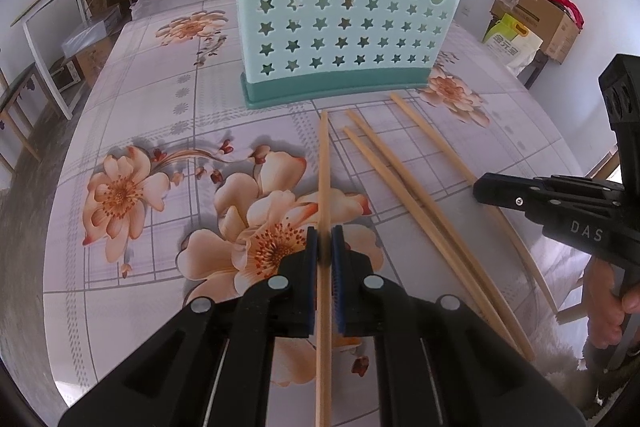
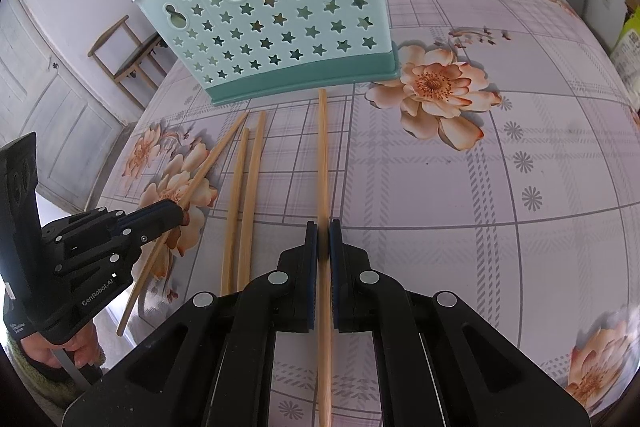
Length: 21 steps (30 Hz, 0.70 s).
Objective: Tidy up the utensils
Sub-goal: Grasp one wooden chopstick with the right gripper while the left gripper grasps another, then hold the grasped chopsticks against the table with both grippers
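Note:
A pale teal utensil holder [image 1: 340, 23] [image 2: 272, 19] with star-shaped holes stands upright at the far side of the floral tablecloth [image 1: 132, 107]. In front of it lie several wooden chopsticks, tips toward the holder. My left gripper [image 1: 325, 239] [image 2: 182, 213] is shut on the leftmost chopstick [image 1: 324, 163] [image 2: 212, 159], which runs between its pads. My right gripper [image 2: 324, 231] [image 1: 476, 189] is shut on the rightmost chopstick [image 2: 323, 155] [image 1: 432, 143]. Two loose chopsticks [image 1: 384, 171] [image 2: 244, 187] lie side by side between the held ones.
A cardboard box [image 1: 548, 23] and a printed bag [image 1: 510, 41] sit beyond the table's right edge in the left wrist view. A white bench [image 1: 60, 11] stands to the left. A wooden chair [image 2: 128, 55] stands past the table's far left edge. A person's hand [image 2: 68, 351] holds the left gripper's handle.

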Each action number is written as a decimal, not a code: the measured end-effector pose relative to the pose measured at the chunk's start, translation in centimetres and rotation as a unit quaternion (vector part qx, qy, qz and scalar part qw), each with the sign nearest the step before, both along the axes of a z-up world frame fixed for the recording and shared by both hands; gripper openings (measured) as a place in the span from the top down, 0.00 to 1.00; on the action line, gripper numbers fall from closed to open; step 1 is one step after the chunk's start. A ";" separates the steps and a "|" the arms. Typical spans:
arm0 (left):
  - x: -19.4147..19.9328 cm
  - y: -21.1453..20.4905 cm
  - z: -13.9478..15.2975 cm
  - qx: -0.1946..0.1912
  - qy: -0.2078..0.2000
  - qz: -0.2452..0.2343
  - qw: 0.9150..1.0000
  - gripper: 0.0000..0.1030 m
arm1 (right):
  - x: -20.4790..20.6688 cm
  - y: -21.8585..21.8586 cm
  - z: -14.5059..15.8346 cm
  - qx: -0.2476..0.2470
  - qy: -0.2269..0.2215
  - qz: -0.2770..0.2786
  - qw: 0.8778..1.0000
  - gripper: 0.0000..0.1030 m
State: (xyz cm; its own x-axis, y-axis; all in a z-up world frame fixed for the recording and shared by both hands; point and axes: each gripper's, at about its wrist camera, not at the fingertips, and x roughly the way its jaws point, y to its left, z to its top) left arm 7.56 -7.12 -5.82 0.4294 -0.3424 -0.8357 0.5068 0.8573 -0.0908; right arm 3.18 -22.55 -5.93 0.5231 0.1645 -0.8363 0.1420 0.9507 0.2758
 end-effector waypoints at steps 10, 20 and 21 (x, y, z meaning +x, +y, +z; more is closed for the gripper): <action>0.0 0.0 0.0 -0.001 0.001 0.001 1.000 0.94 | 0.0 0.0 0.0 0.000 0.000 0.000 1.000 0.96; 0.1 0.0 -0.1 0.000 0.000 0.000 1.000 0.94 | -0.1 -0.1 0.0 -0.002 0.000 0.000 1.000 0.96; 0.1 0.0 -0.1 0.000 0.001 0.001 1.000 0.94 | 0.0 0.0 0.1 -0.003 0.000 0.000 1.000 0.96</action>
State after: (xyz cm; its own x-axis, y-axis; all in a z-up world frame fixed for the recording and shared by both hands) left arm 7.65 -7.15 -5.89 0.4289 -0.3427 -0.8358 0.5058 0.8577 -0.0921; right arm 3.21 -22.59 -5.85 0.5231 0.1591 -0.8373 0.1428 0.9522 0.2701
